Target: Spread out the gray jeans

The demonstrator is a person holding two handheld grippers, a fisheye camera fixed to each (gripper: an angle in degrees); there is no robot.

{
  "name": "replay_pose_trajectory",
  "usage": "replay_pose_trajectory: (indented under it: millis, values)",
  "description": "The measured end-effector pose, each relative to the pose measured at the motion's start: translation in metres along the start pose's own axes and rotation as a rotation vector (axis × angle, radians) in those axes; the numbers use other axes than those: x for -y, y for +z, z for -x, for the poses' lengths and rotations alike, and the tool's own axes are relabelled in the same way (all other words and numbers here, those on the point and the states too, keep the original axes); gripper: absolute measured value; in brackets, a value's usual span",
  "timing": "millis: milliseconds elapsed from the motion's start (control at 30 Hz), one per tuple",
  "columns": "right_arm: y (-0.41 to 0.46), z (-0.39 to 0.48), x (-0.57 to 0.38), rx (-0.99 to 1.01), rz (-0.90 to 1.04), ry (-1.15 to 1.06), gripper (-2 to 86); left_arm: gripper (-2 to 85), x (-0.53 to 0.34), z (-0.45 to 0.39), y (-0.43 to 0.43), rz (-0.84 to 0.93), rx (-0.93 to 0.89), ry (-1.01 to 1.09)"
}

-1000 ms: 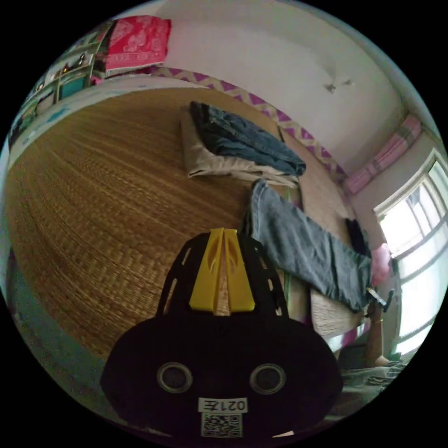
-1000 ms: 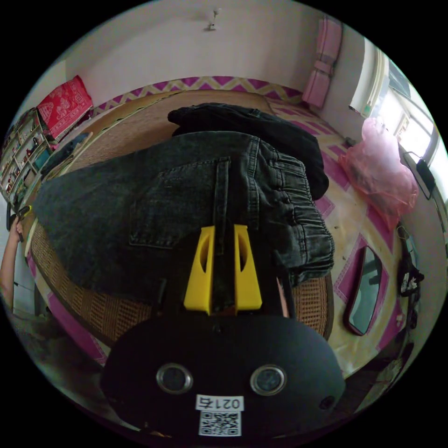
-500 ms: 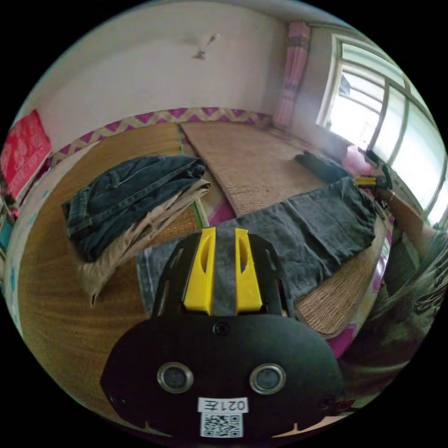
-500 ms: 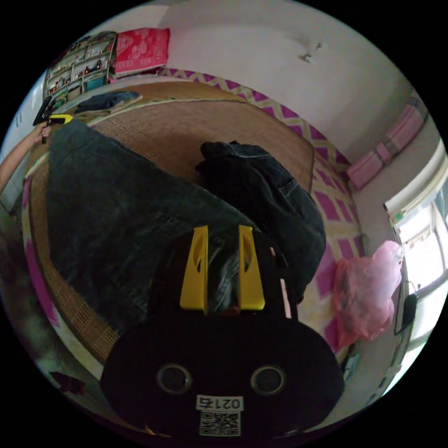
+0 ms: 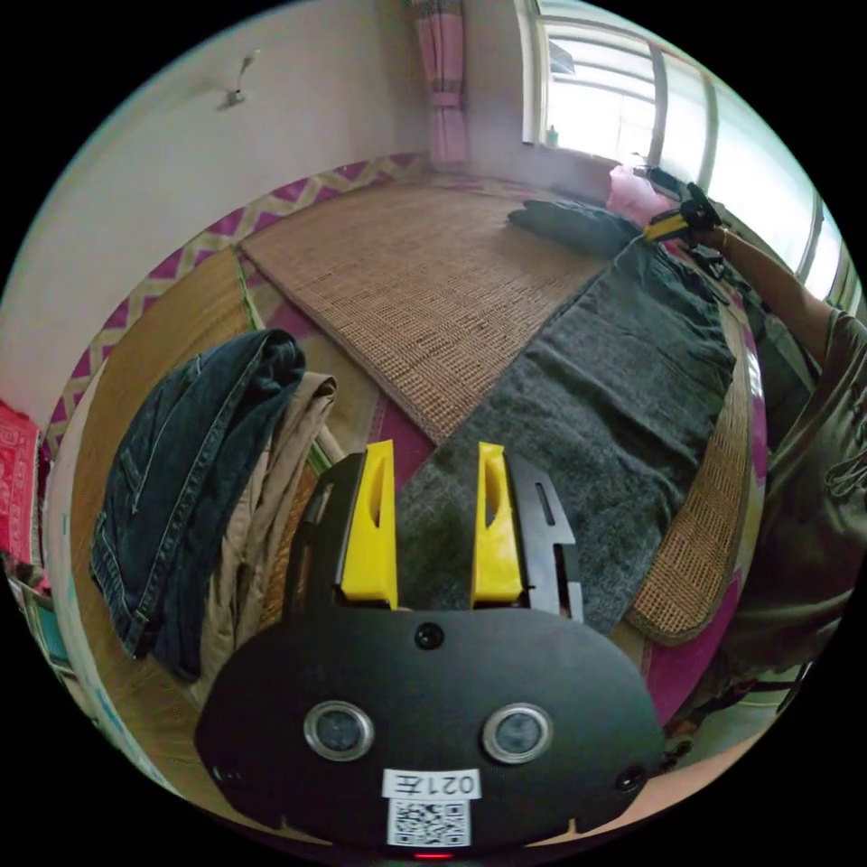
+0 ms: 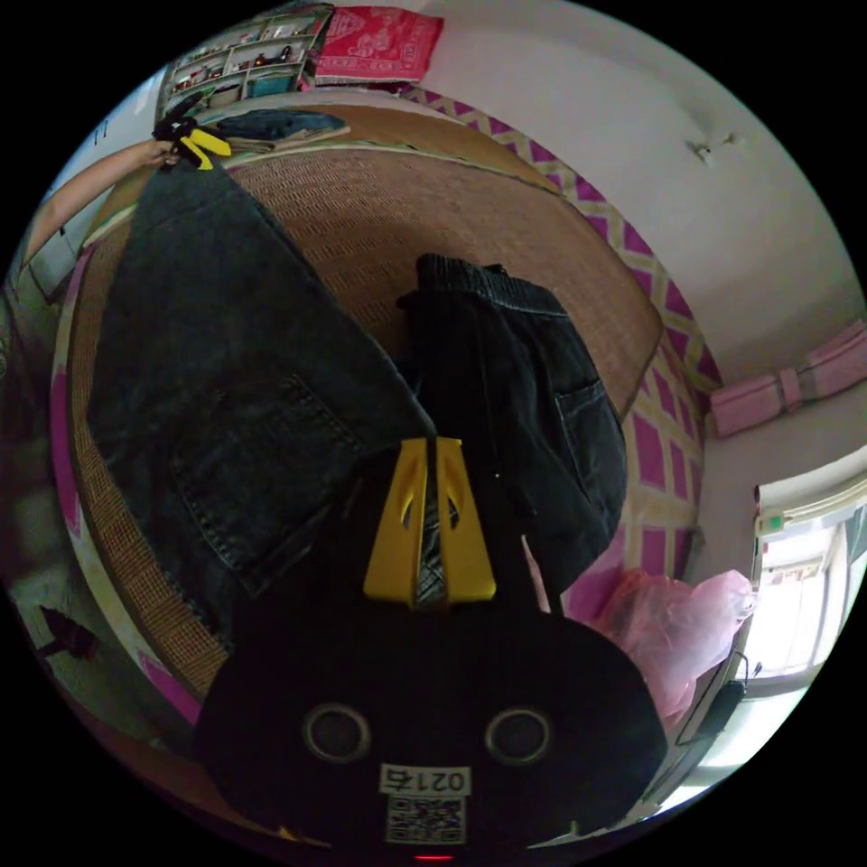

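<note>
Window daylight, blown-out glare, fisheye-warped edges

- White label on the body of the left gripper: short printed code, with a QR code below.
- White label on the right gripper: likewise, above a QR code.
- Print on the person's shirt: illegible.

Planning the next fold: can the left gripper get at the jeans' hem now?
Probably yes: the left gripper is open right over the gray jeans, with nothing between.
</note>
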State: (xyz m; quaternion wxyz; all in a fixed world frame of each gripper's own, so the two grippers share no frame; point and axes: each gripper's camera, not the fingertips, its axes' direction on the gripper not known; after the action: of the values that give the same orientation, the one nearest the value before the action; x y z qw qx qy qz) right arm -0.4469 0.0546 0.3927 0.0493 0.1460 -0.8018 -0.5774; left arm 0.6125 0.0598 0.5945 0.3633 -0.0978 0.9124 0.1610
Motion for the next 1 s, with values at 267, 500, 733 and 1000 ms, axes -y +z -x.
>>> replay_pose_trajectory:
  millis: [267, 500, 733, 1000]
  values:
    - [-0.039, 0.007, -0.034, 0.011, -0.098, 0.03, -0.5, 1.4, -0.026, -0.03, -0.007, 0.054, 0.034, 0.1]
    - [-0.119, 0.028, -0.109, 0.053, -0.31, 0.075, -0.7, -0.8, -0.105, -0.079, -0.122, -0.343, 0.073, 0.073]
    - [-0.195, 0.102, -0.24, 0.202, -0.484, 0.117, -0.7, -0.9, -0.221, -0.183, -0.209, -0.461, 0.05, 0.101]
    - [-0.128, 0.2, -0.343, 0.371, -0.29, 0.284, -0.4, -0.9, -0.338, -0.258, -0.157, -0.298, -0.131, -0.142]
